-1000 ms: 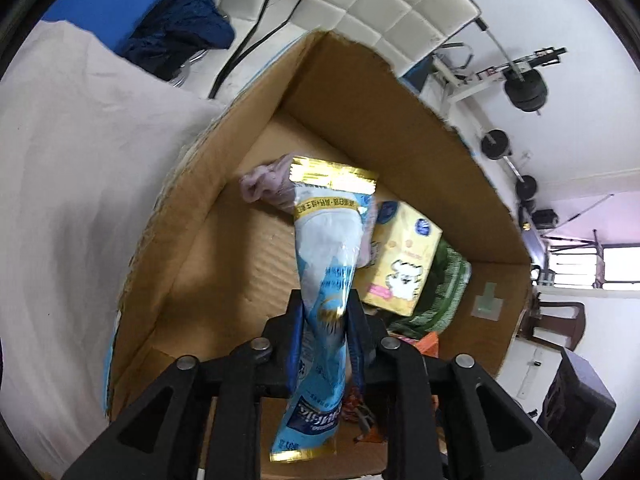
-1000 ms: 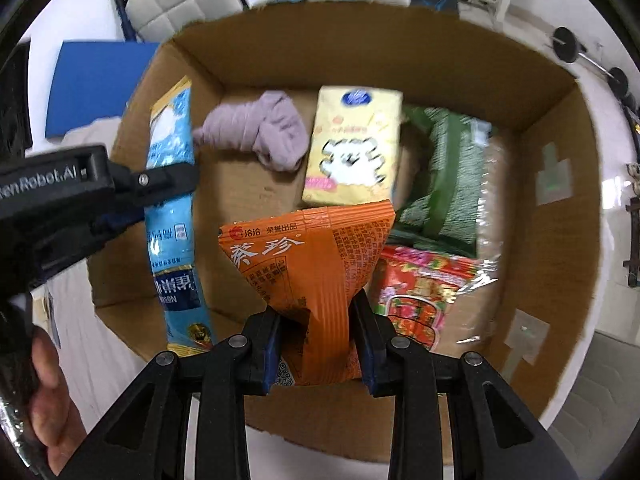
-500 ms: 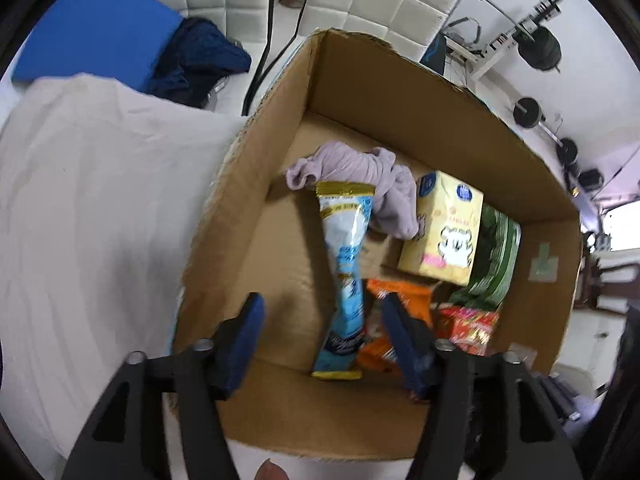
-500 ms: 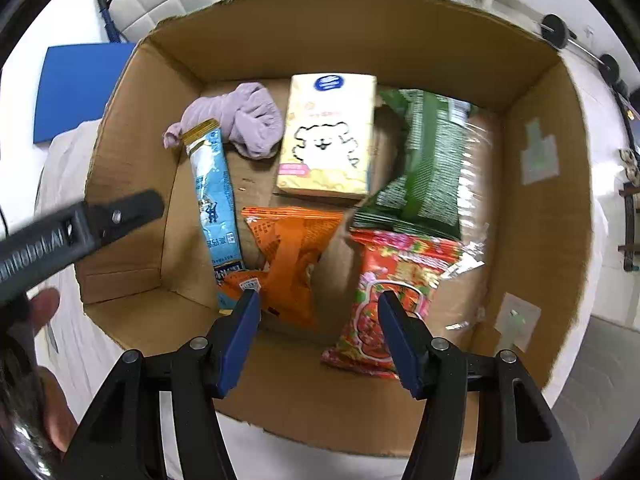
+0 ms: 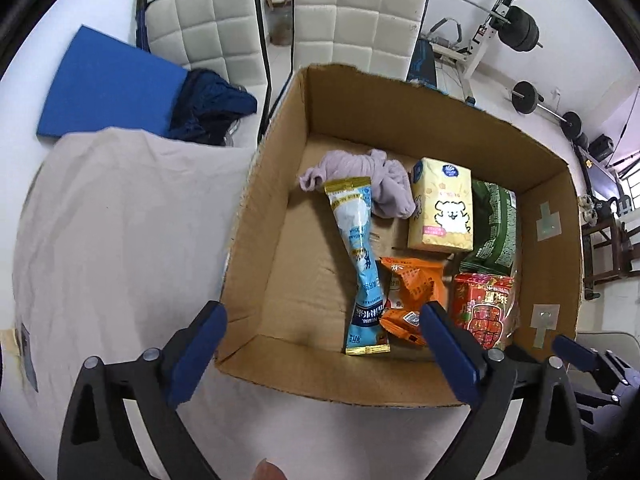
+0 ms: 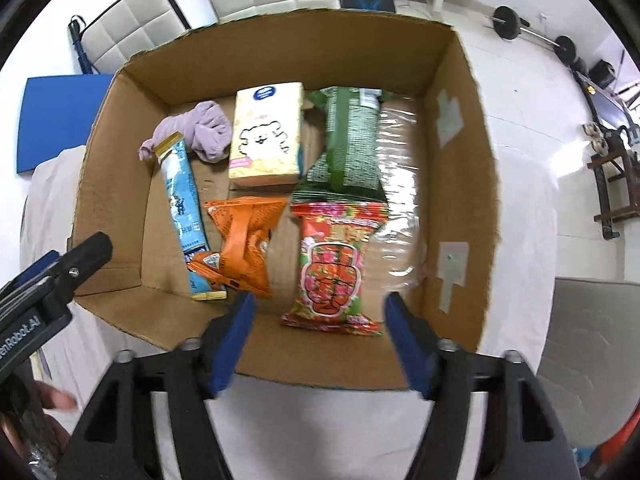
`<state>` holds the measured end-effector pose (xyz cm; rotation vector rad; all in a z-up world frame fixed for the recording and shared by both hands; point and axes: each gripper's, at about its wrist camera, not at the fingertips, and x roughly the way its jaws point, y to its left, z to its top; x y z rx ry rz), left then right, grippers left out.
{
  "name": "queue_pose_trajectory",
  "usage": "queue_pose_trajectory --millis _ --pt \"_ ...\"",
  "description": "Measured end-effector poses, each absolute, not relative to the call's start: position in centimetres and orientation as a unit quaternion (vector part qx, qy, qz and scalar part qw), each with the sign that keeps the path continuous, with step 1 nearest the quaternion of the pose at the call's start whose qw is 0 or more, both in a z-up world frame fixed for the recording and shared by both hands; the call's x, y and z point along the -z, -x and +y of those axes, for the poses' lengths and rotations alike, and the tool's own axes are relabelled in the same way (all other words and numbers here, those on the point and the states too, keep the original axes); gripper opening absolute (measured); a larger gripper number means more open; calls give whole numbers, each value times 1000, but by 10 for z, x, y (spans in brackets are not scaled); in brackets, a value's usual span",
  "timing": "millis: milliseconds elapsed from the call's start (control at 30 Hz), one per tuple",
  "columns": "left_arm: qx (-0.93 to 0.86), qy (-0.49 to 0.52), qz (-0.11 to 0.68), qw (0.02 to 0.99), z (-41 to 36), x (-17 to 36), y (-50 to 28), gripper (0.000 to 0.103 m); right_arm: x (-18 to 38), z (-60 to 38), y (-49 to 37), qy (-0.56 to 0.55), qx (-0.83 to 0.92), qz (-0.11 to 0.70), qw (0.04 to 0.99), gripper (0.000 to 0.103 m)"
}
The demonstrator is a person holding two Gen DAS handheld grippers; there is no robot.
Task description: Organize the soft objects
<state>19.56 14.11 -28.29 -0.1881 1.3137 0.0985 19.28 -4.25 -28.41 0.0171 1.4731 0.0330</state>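
Worktop (image 5: 112,240) under a wrinkled off-white cloth, edges cut off by the fisheye rim. On it an open cardboard box (image 5: 400,128), corrugated, ragged top edges, bits of tape on the right wall; near wall partly hidden behind the claw fingers in both views.

All soft items lie inside the box. Green packet (image 6: 352,140), glossy, back right, lower end tucked under clear crinkly film; in the left wrist view mostly hidden behind the tissue pack. Red snack bag (image 6: 332,268), shiny printed foil, front right, bottom edge near the right claw finger. Yellow tissue pack (image 6: 266,136), soft rectangular block with a white bear print, back centre. Blue stick pouch (image 5: 360,264), long and narrow with gold sealed ends, lies diagonally left of centre, its upper end overlapping the purple cloth. Orange snack bag (image 6: 242,244), crumpled foil, lies against the pouch's lower end, covering part of it; print unreadable. Purple cloth (image 5: 360,180), bunched knit fabric, back left.

Left claw (image 5: 322,316): spread wide, holding nothing, above the box's near edge. Right claw (image 6: 320,312): spread wide, holding nothing, slightly blurred, over the near wall.
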Motion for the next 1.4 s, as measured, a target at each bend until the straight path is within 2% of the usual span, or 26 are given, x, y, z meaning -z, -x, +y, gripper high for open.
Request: queue_pose_trajectory --millis 67,267,733,1400 --pt "-46 81 602 793 139 278 -193 102 281 -48 -189 -10 -8 666 746 97" --pt "-45 51 583 810 128 262 -184 102 267 -56 -180 -7 16 651 759 103" --pt "-21 38 549 835 114 207 -137 102 208 -62 -142 -4 32 603 797 103" --pt "-6 30 483 875 101 67 3 102 51 -75 29 -38 -6 526 850 103"
